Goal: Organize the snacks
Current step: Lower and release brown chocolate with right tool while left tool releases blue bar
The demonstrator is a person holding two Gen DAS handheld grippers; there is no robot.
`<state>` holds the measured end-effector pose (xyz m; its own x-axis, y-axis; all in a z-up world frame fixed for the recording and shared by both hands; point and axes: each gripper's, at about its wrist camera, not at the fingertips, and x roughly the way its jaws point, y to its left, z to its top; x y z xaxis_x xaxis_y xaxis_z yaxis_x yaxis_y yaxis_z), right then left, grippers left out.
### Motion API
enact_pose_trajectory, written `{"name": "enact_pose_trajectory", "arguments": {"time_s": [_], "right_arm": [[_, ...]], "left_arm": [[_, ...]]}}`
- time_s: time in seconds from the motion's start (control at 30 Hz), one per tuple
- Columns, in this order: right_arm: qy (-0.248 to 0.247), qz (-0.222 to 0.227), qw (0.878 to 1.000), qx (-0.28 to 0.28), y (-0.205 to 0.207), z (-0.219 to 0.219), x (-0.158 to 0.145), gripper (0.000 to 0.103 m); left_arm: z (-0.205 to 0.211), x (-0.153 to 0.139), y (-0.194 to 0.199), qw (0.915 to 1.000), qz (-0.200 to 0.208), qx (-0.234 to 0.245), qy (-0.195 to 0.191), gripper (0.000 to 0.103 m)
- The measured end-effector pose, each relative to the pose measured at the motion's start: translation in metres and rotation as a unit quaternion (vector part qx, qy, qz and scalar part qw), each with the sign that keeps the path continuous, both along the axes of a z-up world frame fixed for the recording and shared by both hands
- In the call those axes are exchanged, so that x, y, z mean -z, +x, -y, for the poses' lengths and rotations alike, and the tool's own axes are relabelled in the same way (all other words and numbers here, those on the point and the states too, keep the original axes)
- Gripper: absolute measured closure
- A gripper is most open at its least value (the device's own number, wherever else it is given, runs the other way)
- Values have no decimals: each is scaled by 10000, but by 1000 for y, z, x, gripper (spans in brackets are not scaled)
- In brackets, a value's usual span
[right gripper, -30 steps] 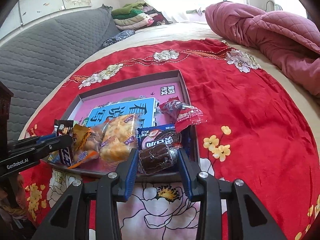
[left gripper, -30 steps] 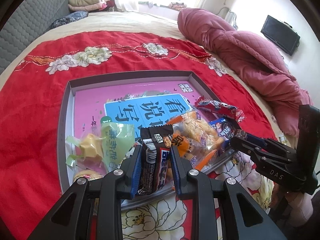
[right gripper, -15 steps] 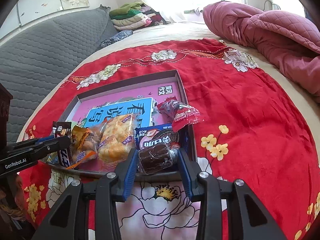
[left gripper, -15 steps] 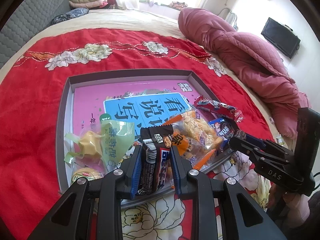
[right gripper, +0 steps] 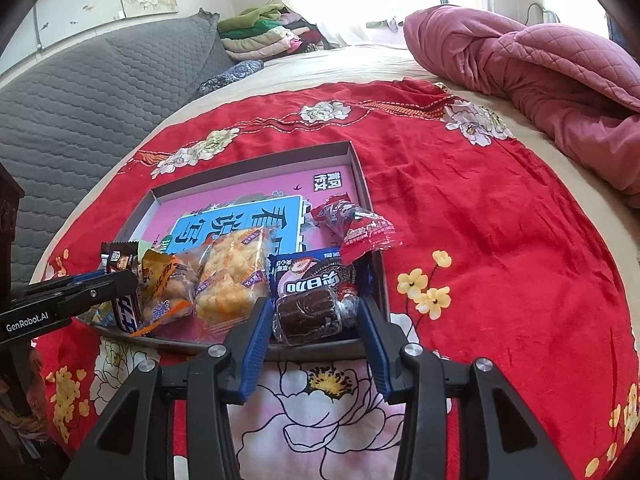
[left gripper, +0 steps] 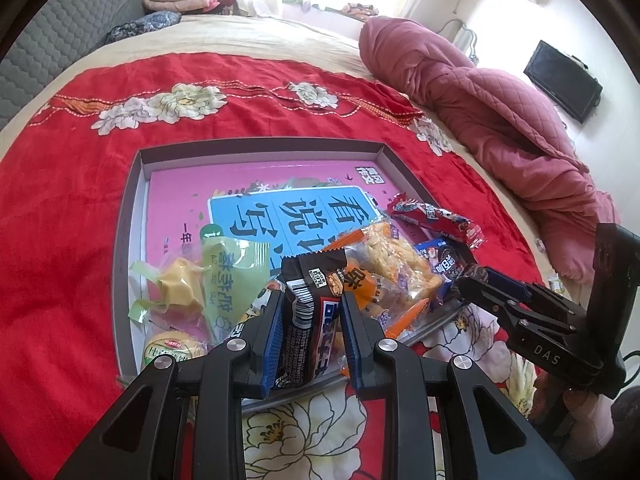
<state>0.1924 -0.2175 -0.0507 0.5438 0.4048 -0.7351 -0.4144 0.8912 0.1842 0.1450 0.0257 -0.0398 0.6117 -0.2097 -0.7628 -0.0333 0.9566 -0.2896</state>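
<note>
Shallow grey tray (left gripper: 127, 236) sits on the red floral bedspread (right gripper: 500, 248); far half of its pink-printed floor bare, snacks crowded along the near rim. Bedspread open to the right of the tray.

Inside: green packet (left gripper: 234, 276), yellow wrapped sweet (left gripper: 180, 286), orange puffed-snack bags (right gripper: 232, 276), blue cookie pack (right gripper: 312, 276), red wrapper (right gripper: 356, 228) overhanging the right wall.

Left gripper (left gripper: 310, 336) low at the near rim, jaws clamped on a dark chocolate bar (left gripper: 308, 320) (held upright). Right gripper (right gripper: 316, 332) at the near right corner, jaws closed on a clear-wrapped chocolate cake (right gripper: 310, 314).
</note>
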Motion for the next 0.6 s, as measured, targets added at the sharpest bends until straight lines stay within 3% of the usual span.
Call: {"name": "enact_pose_trajectory", "arguments": {"time_s": [0.3, 0.6], "right_arm": [[27, 35, 10000, -3, -3, 2, -4, 58], [82, 143, 9999, 15, -10, 6, -15, 58]], "left_arm": [[-2, -3, -2, 10000, -22, -37, -34, 72], [-3, -10, -8, 9999, 3, -46, -133, 58]]}}
